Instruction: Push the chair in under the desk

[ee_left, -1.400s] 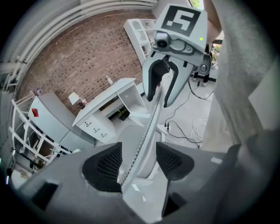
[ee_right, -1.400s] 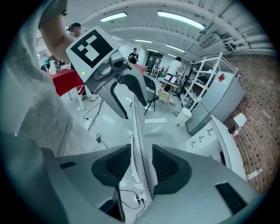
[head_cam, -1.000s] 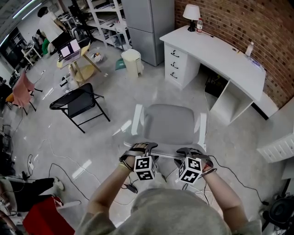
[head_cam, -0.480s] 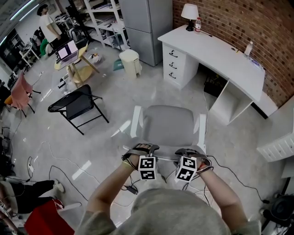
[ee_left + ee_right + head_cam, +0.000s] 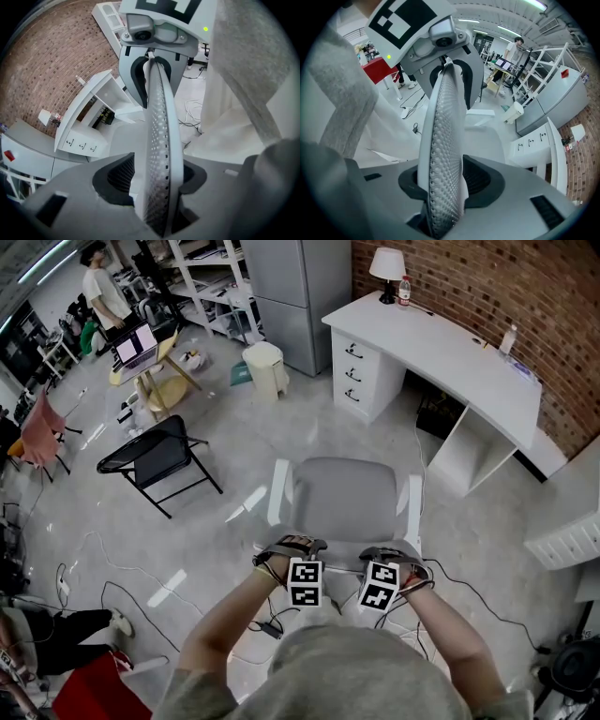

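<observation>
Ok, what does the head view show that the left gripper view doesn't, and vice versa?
Head view only: the black folding chair, the bin and the laptop. Left gripper view only: the perforated backrest between the closing jaws of the left gripper, a gap at one pad. Both: the white desk, the brick wall, the right gripper on the backrest.

The left claw [image 5: 155, 177] is closing round the chair backrest [image 5: 160, 117] — perforated, edge-on — desk [image 5: 96, 101] beyond.

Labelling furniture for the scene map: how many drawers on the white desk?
3, stacked in the desk pedestal at the lamp end: top drawer, middle drawer, bottom drawer. Others may be hidden beyond the desktop.
</observation>
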Demonstrator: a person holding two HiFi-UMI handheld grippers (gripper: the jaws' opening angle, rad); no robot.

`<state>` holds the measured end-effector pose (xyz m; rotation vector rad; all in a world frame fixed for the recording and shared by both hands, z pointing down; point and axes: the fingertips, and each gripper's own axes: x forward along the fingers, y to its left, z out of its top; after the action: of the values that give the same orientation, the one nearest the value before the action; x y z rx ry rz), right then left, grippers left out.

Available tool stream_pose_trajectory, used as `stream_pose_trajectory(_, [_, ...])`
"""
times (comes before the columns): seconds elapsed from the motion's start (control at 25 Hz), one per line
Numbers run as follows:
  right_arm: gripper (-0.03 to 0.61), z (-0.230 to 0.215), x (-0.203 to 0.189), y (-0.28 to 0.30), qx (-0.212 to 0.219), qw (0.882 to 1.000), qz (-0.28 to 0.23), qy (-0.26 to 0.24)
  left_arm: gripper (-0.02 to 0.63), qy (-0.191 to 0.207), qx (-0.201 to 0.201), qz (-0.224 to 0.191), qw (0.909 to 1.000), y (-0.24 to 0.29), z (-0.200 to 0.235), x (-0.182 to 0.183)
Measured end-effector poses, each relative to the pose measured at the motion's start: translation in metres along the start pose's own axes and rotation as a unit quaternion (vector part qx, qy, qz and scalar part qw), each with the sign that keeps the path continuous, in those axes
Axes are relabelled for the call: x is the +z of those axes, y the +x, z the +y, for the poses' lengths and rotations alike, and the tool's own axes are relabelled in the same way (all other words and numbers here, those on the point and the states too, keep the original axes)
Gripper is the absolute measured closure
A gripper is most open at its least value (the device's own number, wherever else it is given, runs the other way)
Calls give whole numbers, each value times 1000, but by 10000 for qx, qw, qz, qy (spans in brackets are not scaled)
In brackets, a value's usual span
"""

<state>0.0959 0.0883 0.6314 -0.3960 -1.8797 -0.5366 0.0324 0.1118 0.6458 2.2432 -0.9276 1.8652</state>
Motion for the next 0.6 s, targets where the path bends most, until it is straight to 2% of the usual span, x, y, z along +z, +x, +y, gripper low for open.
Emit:
stream_pose_trajectory(0.2, [450,0,0,1,-5,9999,-112,73,422,14,-116,-61,9999,3,-4,2])
stream_pose_trajectory(0.6, [527,3,-2,4,-84,9996,-17,-279,525,488,-15,-51,9988,3,-6,2])
